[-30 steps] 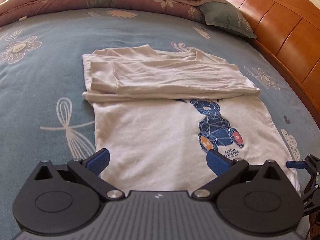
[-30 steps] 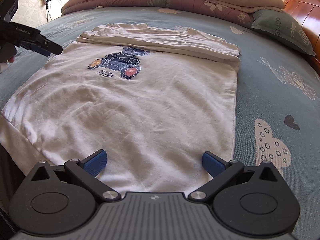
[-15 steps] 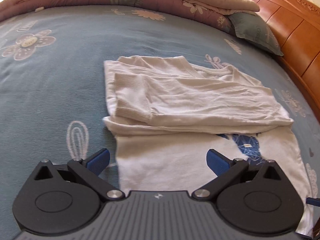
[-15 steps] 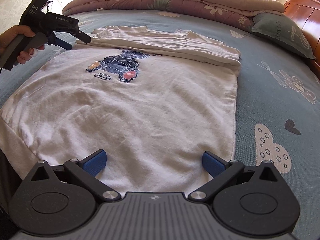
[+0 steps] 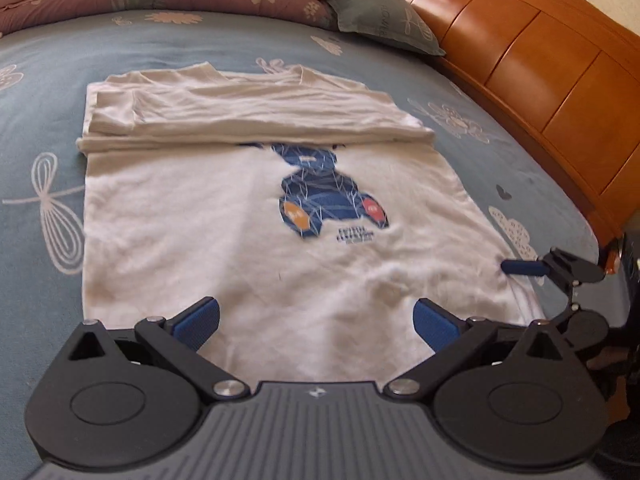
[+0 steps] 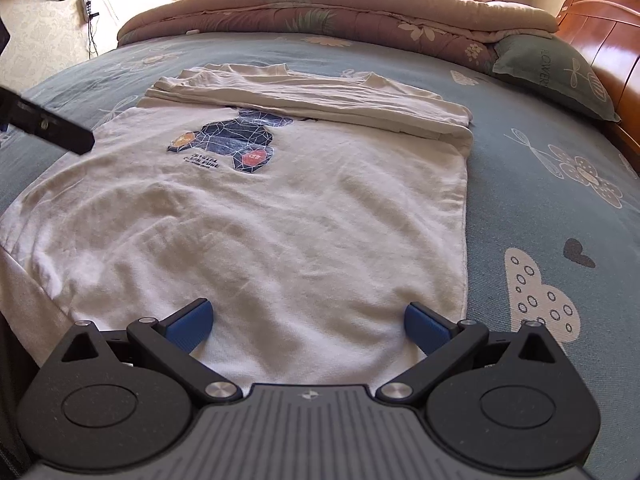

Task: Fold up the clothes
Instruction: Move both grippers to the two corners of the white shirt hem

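A white T-shirt (image 5: 224, 240) (image 6: 280, 232) with a blue bear print (image 5: 332, 200) lies flat on the bed, its sleeves and upper part folded across the chest in a band (image 5: 248, 116). My left gripper (image 5: 316, 322) hovers open over the shirt's hem, nothing between its blue pads. My right gripper (image 6: 306, 320) is open too, above the hem near the shirt's right corner. In the left wrist view the right gripper's blue fingertip (image 5: 520, 267) lies at the shirt's right edge. The left gripper's dark body (image 6: 48, 128) juts in at the left of the right wrist view.
The blue floral bedspread (image 5: 40, 140) (image 6: 560, 200) surrounds the shirt. A rolled pink quilt (image 6: 320, 12) and a green pillow (image 6: 560, 76) lie at the far side. The wooden headboard (image 5: 540, 80) runs along the right. The bed's edge drops off at the left in the right wrist view.
My left gripper swung out toward the folded sleeves half a second ago and has come back over the hem. The right gripper has barely moved.
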